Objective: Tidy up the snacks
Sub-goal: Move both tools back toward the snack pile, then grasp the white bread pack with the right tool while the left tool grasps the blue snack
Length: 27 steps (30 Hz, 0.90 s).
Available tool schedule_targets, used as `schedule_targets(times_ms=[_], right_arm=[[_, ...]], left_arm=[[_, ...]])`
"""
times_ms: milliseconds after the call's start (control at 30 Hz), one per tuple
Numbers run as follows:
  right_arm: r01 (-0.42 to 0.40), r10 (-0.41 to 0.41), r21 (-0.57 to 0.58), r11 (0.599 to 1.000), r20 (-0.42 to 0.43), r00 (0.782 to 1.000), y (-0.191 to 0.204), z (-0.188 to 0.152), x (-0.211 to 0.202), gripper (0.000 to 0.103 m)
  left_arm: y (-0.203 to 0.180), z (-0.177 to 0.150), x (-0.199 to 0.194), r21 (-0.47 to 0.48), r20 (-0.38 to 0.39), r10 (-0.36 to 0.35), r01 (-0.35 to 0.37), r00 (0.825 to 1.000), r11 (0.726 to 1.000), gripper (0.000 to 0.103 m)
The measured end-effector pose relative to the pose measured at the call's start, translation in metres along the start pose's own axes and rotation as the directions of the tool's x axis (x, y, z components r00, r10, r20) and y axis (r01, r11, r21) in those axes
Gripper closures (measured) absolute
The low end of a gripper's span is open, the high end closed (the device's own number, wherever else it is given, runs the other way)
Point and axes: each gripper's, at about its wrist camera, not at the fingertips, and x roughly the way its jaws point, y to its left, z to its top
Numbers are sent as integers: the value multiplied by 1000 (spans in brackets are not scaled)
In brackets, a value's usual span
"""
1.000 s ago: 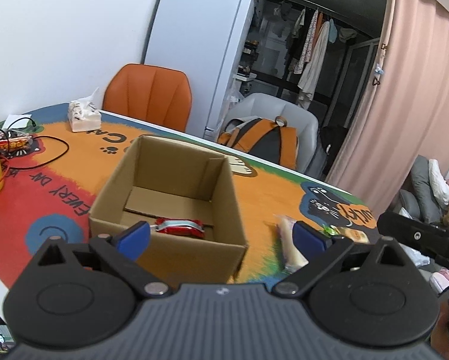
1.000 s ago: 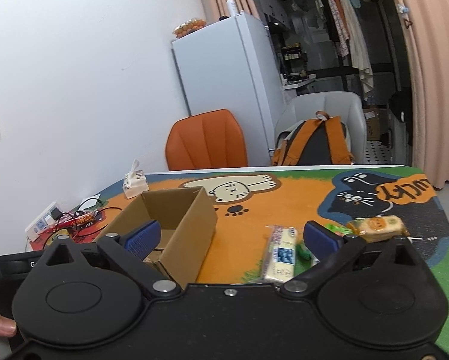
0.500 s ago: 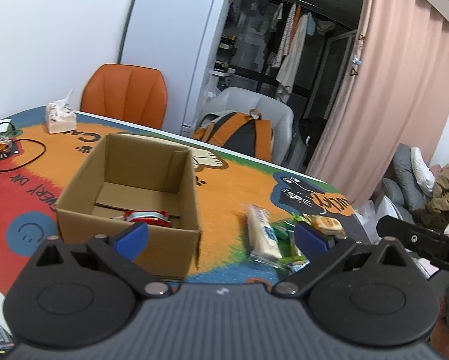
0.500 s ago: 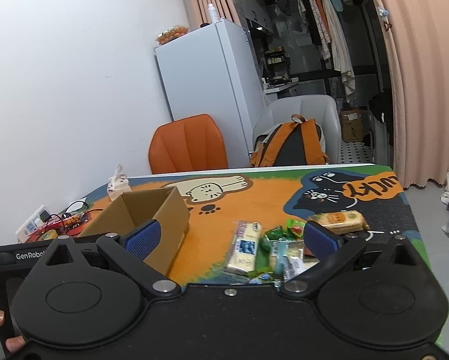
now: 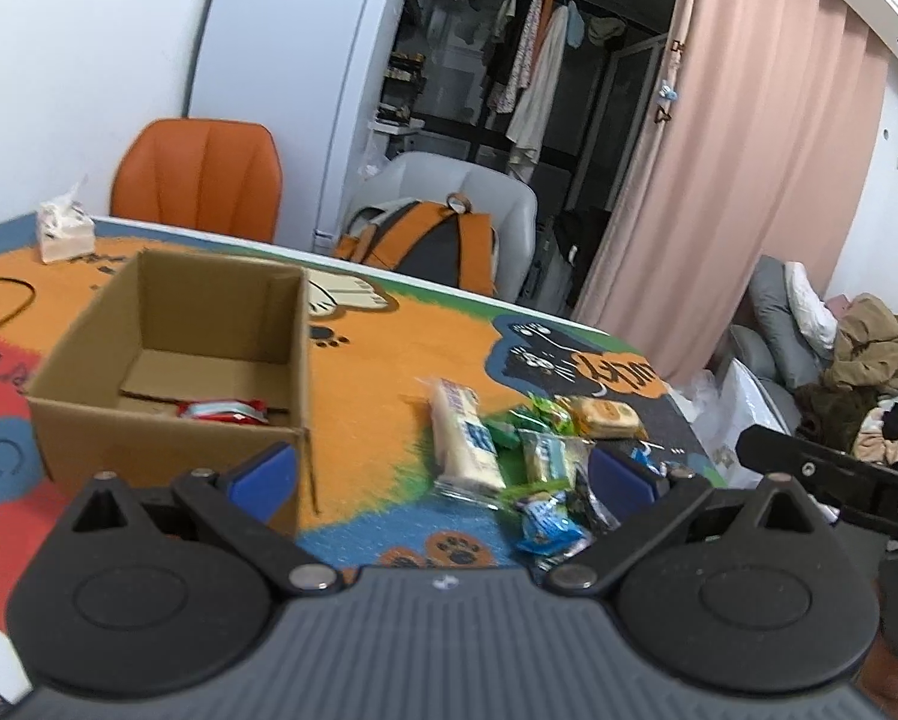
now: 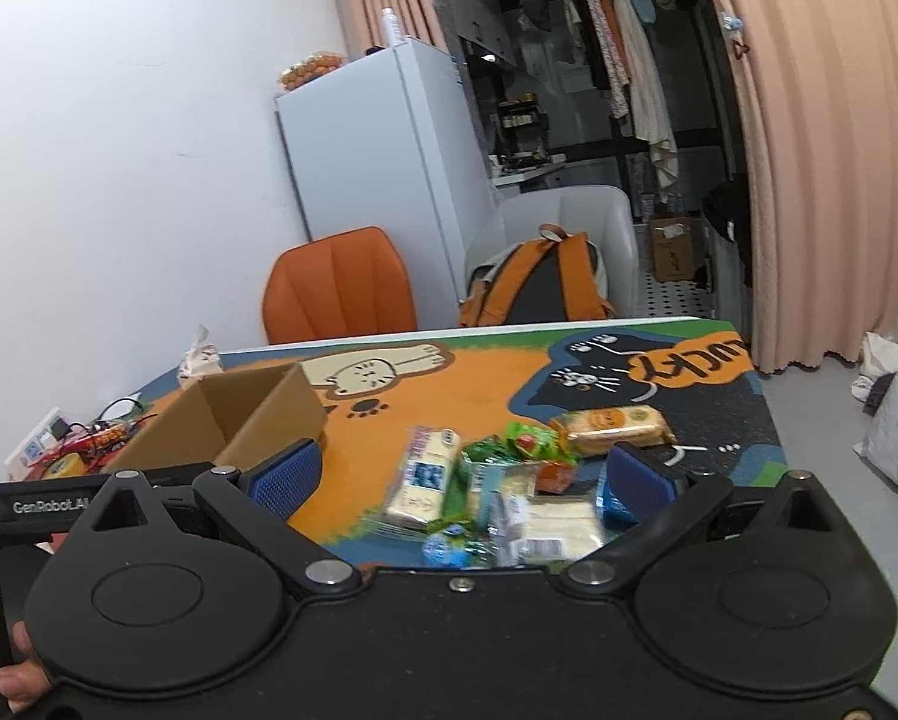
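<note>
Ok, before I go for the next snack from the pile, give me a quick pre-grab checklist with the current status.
1. Right tongs open and holding nothing: ok.
2. Left tongs open and holding nothing: ok.
3. Brown cardboard box open-topped with room inside; only a red snack packet lies in it: ok.
4. Long pale cracker pack with blue label lying apart at the pile's left edge, unobstructed: ok.
5. Other wrapped snacks overlapping each other: not ok for a clean single pick.
6. Pack's weight or slipperiness: cannot tell.

Background: an orange chair (image 5: 200,177) and a white refrigerator (image 5: 296,84) are seen against the wall; an orange backpack (image 6: 535,288) rests on a grey chair (image 6: 574,213). A tissue pack (image 5: 62,228) lies on the surface (image 5: 377,360). Pink curtain (image 5: 742,168) at right.
</note>
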Motion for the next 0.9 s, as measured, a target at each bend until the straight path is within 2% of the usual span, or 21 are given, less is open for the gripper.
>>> schedule_targets(times_ms=[267, 367, 900], right_arm=[[34, -32, 63, 997, -43, 999, -27, -14, 9, 11], [37, -33, 72, 997, -58, 998, -33, -19, 13, 14], [32, -21, 90, 995, -121, 992, -51, -34, 46, 14]], left_arm=[[-13, -10, 22, 5, -36, -33, 34, 999, 999, 3], [-18, -15, 33, 5, -55, -45, 45, 997, 999, 8], [-38, -35, 89, 4, -131, -68, 69, 989, 998, 27]])
